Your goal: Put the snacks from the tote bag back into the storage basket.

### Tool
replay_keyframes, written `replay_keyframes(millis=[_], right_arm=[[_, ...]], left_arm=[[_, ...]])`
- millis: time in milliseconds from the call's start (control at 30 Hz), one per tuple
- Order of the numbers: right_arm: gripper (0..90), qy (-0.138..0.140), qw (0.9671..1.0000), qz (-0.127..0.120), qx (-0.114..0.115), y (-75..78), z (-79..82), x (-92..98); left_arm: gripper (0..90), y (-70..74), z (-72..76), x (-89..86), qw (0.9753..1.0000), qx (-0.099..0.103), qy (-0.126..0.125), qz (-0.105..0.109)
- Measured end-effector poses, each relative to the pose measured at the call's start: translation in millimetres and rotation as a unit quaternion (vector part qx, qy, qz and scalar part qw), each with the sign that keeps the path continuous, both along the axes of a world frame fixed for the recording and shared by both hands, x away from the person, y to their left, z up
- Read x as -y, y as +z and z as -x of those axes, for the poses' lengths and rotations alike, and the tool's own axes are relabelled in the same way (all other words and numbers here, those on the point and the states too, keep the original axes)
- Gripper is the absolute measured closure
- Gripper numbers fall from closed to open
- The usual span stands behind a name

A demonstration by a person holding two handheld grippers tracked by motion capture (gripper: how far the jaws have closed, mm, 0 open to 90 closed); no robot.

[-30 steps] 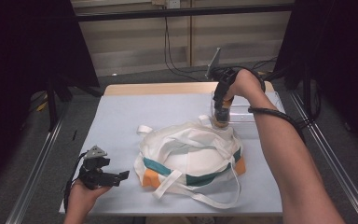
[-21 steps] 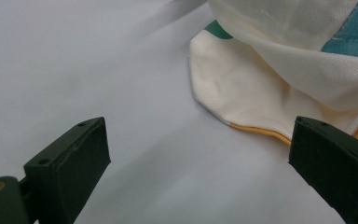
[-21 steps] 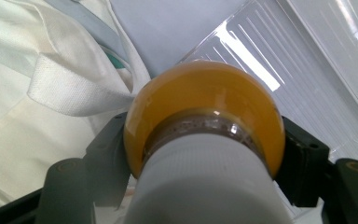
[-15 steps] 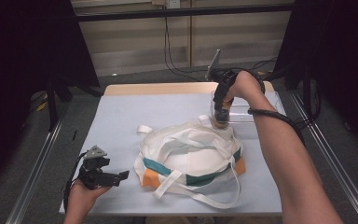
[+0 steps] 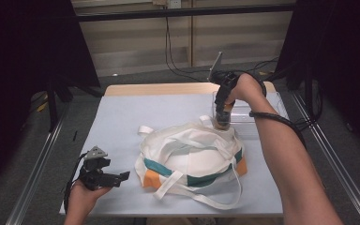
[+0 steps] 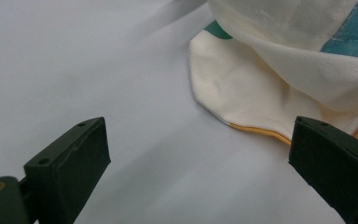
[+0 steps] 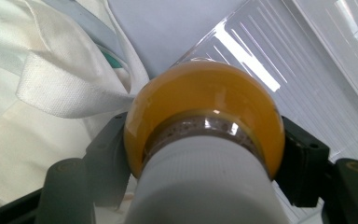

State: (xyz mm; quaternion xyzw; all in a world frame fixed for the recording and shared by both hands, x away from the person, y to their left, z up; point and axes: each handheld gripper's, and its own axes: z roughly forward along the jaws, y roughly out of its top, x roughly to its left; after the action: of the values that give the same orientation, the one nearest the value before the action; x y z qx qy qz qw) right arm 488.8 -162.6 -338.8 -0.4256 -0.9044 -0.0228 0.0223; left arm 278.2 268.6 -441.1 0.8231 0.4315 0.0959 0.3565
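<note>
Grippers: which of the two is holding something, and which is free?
The right gripper holds an amber bottle by its sides, beside the cloth bag. The left gripper is open above bare table.

A pale grey-blue table [image 5: 136,117] fills the middle of the high view, with a strip of light wood [image 5: 159,89] along its far edge. Behind it, at top centre, stands a beige panelled wall [image 5: 136,42] crossed by a dark bar [image 5: 178,11], with black cables [image 5: 168,47] hanging down. Black curtains [image 5: 23,56] close off both upper corners, and grey floor [image 5: 23,154] with metal rails [image 5: 33,178] runs along the sides.
</note>
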Motion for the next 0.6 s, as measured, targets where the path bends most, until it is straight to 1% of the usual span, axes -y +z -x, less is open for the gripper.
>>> replay_keyframes(millis=[600], right_arm=[[30.1,-0.004,1.0000,0.003,-0.001,-4.1,1.3,-0.6]], left_arm=[[4.8,0.5,0.1,-0.3,1.0000,0.000,-0.001,0.000]])
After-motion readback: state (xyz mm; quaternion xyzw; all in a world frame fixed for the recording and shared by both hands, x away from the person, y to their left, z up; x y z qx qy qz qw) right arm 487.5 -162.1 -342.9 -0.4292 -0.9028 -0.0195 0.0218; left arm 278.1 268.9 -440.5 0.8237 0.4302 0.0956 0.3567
